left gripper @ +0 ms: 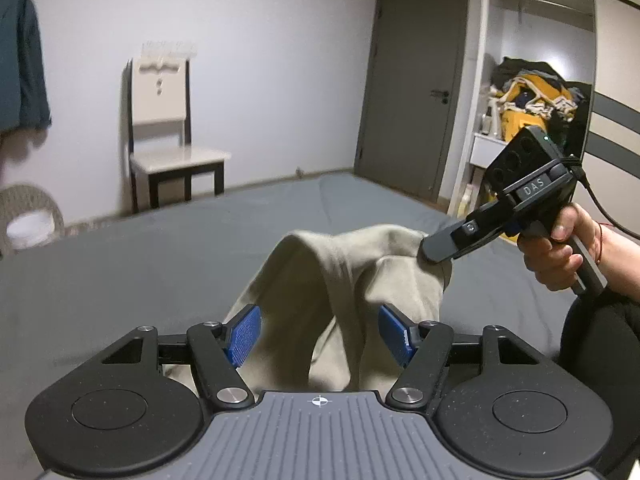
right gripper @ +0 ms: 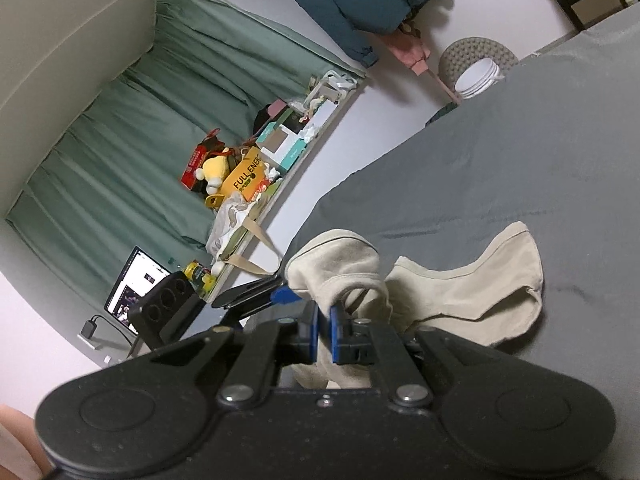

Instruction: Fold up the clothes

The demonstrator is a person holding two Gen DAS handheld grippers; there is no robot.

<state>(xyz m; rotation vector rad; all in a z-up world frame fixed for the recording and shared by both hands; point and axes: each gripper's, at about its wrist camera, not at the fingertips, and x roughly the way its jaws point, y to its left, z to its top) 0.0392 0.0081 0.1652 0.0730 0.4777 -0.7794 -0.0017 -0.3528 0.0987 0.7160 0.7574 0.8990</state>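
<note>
overall, 1 beige garment, 2 hand-held grippers, 1 grey bed

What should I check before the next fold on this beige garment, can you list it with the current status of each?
1. Right hand-held gripper pinching the beige garment: ok, its blue pads are shut on a fabric edge.
2. Left hand-held gripper gripping: not ok, its pads stand apart with cloth between them, unpinched.
3. Garment lifted off the grey bed sheet: partly ok, one end is raised, the rest lies on the sheet.
4. Garment spread flat for folding: not ok, it is bunched and draped.
5. Bed surface beyond the garment free: ok in both views.
6. Which edge the right one holds, hem or waistband: cannot tell.
</note>
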